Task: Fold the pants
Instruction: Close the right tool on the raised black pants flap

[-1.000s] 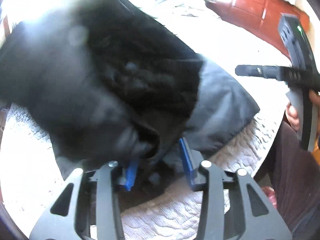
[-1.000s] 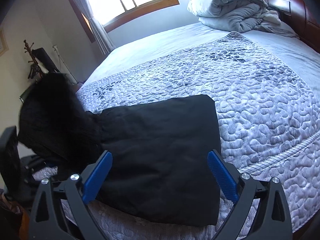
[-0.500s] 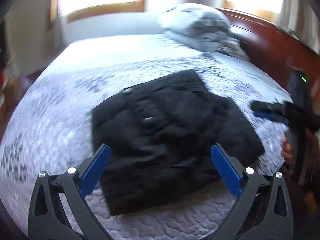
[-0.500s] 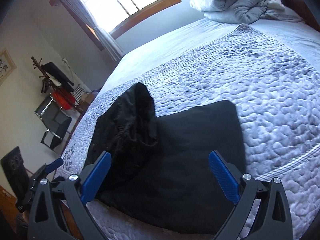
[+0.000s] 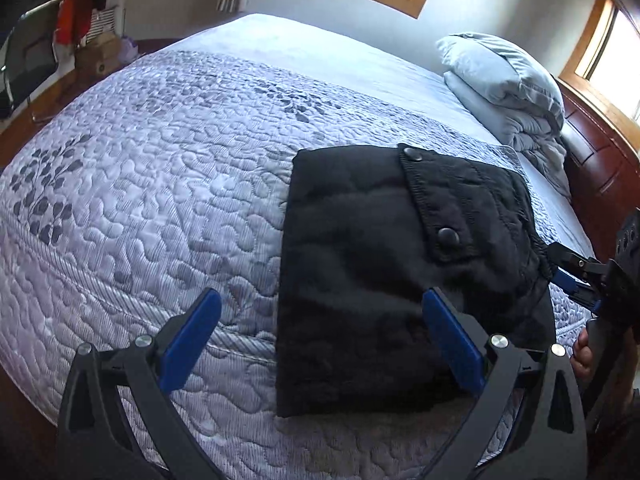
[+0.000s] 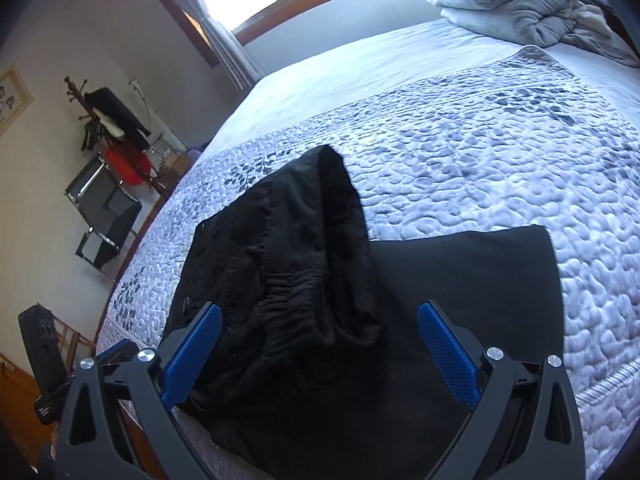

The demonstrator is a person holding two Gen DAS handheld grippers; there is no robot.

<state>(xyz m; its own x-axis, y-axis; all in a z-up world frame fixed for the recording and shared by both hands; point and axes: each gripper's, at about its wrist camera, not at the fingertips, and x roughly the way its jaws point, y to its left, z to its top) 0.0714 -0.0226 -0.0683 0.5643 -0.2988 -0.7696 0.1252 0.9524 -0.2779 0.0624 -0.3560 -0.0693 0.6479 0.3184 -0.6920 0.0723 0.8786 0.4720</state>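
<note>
The black pants (image 5: 360, 280) lie folded in a compact rectangle on the quilted bed near its front edge, a snap pocket flap (image 5: 444, 216) on top. In the right wrist view the pants (image 6: 320, 300) show the elastic waistband (image 6: 288, 296) bunched on top of the flat lower layer. My left gripper (image 5: 320, 344) is open and empty, hovering just in front of the pants' left edge. My right gripper (image 6: 320, 352) is open and empty, over the near edge of the pants; it also shows at the right edge of the left wrist view (image 5: 576, 276).
The lavender quilt (image 5: 160, 200) covers the bed. A grey bundled duvet (image 5: 508, 84) lies by the wooden headboard (image 5: 592, 168). A black chair (image 6: 104, 208) and a coat rack (image 6: 104, 120) stand by the wall beyond the bed.
The left gripper let go of the upper part of the pants, which dropped folded onto the lower part. The left gripper opened and drew back; the right gripper moved closer.
</note>
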